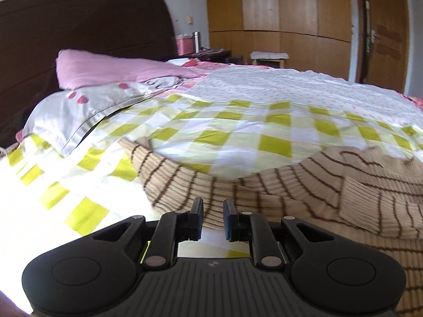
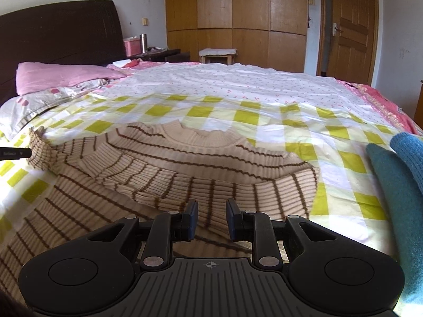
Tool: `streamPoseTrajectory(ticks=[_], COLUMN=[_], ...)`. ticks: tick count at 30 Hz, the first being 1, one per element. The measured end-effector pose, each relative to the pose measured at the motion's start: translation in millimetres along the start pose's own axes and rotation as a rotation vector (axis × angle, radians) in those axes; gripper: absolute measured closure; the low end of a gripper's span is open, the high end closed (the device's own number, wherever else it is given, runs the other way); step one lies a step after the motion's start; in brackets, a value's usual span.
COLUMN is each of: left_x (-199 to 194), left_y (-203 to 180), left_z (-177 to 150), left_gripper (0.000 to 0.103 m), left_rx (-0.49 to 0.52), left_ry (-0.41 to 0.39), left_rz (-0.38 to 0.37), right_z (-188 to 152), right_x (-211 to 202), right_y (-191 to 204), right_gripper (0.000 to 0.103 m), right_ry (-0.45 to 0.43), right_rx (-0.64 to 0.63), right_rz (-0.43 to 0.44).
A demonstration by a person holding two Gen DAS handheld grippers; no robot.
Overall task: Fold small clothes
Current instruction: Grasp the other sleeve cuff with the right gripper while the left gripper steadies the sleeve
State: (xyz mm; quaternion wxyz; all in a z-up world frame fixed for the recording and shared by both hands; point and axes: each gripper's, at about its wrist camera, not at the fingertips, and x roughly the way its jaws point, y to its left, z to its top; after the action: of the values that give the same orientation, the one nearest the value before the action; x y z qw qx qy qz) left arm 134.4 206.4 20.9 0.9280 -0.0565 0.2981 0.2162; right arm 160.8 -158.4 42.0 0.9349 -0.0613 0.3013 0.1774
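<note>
A beige knit sweater with thin brown stripes point(image 2: 164, 163) lies on the green-checked sheet point(image 2: 238, 116), collar toward the far side. One sleeve is folded across its body, with the cuff point(image 2: 296, 187) at the right. My right gripper point(image 2: 211, 204) hovers over the near part and casts a shadow on the knit. Its jaws stand a little apart with nothing pinched. The other cuff point(image 2: 39, 145) stands up at the left, beside a black fingertip point(image 2: 18, 153) of the left gripper. In the left wrist view my left gripper point(image 1: 213, 203) is over the sweater's point(image 1: 290, 192) near left edge, jaws narrowly apart, with nothing clamped.
Teal knit cloth point(image 2: 396, 185) lies at the right edge of the bed. A pink pillow point(image 2: 58, 76) and a grey one point(image 1: 79, 111) sit by the dark headboard point(image 1: 79, 26). A floral cover point(image 2: 224, 84) spreads beyond the checked sheet. A nightstand, stool, wardrobe point(image 2: 238, 13) and door stand behind.
</note>
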Motion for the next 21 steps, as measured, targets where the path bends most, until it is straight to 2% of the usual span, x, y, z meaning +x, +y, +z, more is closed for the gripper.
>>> streamPoseTrajectory(ticks=[2,6,11,13,17,21], left_x=[13,28,40,40,41,48], left_y=[20,43,57,62,68,86], left_z=[5,14,18,14,6,3], left_gripper=[0.081,0.081,0.081,0.081,0.081,0.081], left_rx=[-0.062,-0.142,-0.248,-0.299,-0.292,-0.337], left_ry=[0.021,0.005,0.027,0.032,0.023,0.032], left_rz=[0.008,0.029,-0.019,-0.047,-0.003,0.003], right_z=[5,19,34,42,58,75], right_x=[0,6,24,33,54,72], right_y=[14,42,84,102,142,190], right_gripper=[0.08,0.079,0.079,0.076,0.074,0.074], right_ry=[-0.012,-0.016,-0.005,0.008,0.022,0.008], right_rx=[-0.022,-0.054,-0.143,-0.166,-0.254,-0.349], right_rz=[0.028,0.097,0.169,0.219,0.298,0.359])
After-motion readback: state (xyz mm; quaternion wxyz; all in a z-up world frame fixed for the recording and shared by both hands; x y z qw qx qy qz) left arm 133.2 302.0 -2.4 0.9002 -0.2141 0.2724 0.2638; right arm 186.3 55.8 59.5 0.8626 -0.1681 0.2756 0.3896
